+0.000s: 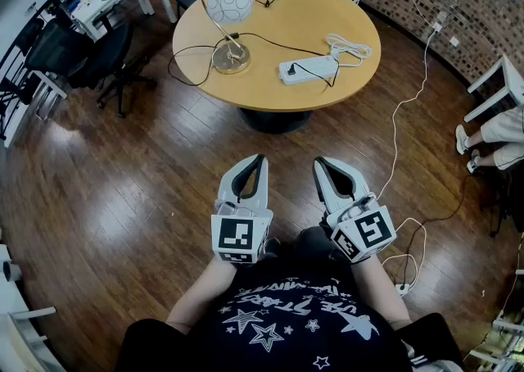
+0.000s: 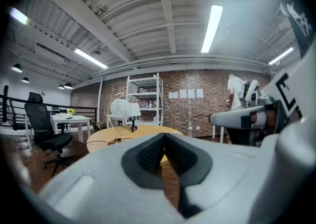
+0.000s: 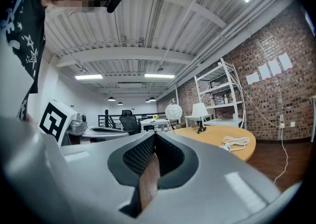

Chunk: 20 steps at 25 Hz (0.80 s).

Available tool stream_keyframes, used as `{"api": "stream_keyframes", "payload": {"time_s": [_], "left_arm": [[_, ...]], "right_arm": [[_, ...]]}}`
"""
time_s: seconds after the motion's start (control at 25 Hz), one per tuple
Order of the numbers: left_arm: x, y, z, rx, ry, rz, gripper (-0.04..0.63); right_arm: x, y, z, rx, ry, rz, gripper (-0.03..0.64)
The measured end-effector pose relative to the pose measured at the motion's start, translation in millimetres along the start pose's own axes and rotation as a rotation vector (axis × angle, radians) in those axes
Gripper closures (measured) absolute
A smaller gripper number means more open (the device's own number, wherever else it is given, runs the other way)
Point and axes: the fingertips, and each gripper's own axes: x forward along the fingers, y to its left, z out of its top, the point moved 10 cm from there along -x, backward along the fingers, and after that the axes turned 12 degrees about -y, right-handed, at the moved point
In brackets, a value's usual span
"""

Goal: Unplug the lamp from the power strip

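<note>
On the wooden floor well short of the round desk (image 1: 270, 93), a person stands with the left hand-held gripper (image 1: 259, 158) and the right hand-held gripper (image 1: 320, 163) held level near the body. Both have their jaws closed tip to tip on nothing. Straight ahead, on the desk's near right part, lies the white power strip (image 1: 309, 70), well apart from both tools. Its long axis runs crosswise to the way they point. The lamp (image 1: 228, 3) stands to the strip's left, and its black cord (image 1: 262, 38) trails across to the plug (image 1: 292, 72) seated near the strip's left end. The right hand-held gripper lines up more closely with the strip and looks the nearer of the two. Any pull on the plug first needs a walk forward and opened jaws.
</note>
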Motion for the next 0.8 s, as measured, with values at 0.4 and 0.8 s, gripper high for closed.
{"api": "stream_keyframes", "payload": {"time_s": [0.4,0.8], "left_arm": [[7.9,25.9,-6.1,-0.006,0.022,0.038,0.591],[71.5,39.1,-24.0,0.020,0.050,0.086,0.591]], "right_arm": [[31.3,-15.4,-10.7,0.007,-0.005,-0.020,0.609],[82.8,-73.5,-35.6,0.044,0.016,0.018,0.609]]}}
